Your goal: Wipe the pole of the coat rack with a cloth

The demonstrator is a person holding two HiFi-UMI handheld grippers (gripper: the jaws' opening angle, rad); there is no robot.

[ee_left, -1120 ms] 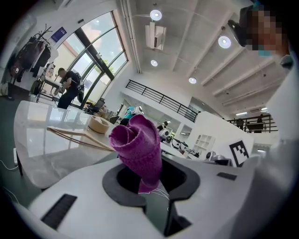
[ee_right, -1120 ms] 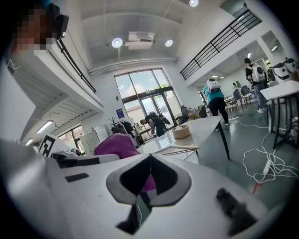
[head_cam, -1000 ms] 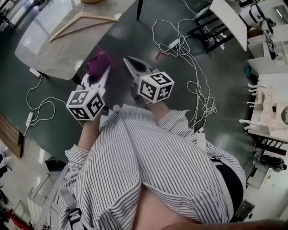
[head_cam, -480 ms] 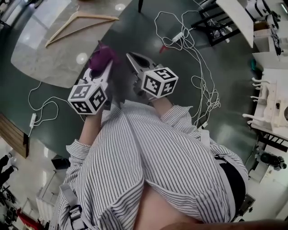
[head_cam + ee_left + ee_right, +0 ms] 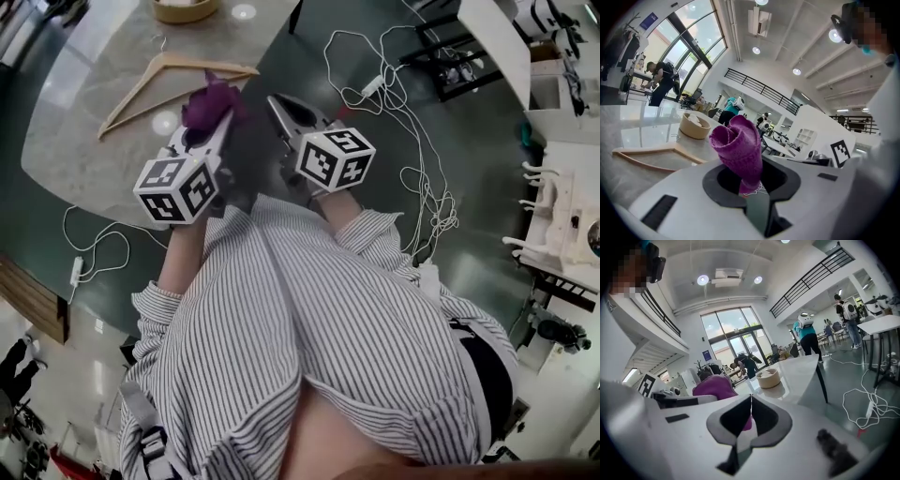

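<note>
1. Left gripper (image 5: 217, 120): held in front of the torso, left of the right gripper; jaws nearly together, clamped on the lower end of the cloth (image 5: 208, 101).
2. In the left gripper view (image 5: 751, 193): narrow slit between the jaws, filled by the pinched purple cloth (image 5: 739, 151); rest of it risen clear of the tips as a rolled, bud-like bunch.
3. Cloth long axis: in line with the left jaws, free end pointing far, away from the person, over the near edge of the table (image 5: 103, 150).
4. Right gripper (image 5: 273, 101): just beside the left one, near but apart from it, angled the same way, far and slightly left.
5. In the right gripper view (image 5: 751, 404): jaw tips meeting in a thin line, nothing clamped between them; cloth (image 5: 715, 385) seen beyond and to the left, not touching these jaws.
6. On the table, far left of the cloth: wooden hanger (image 5: 173, 75) lying flat; bowl (image 5: 185, 9) at the far edge.
7. On the floor, right of both grippers: loose white cables (image 5: 403, 141).
</note>
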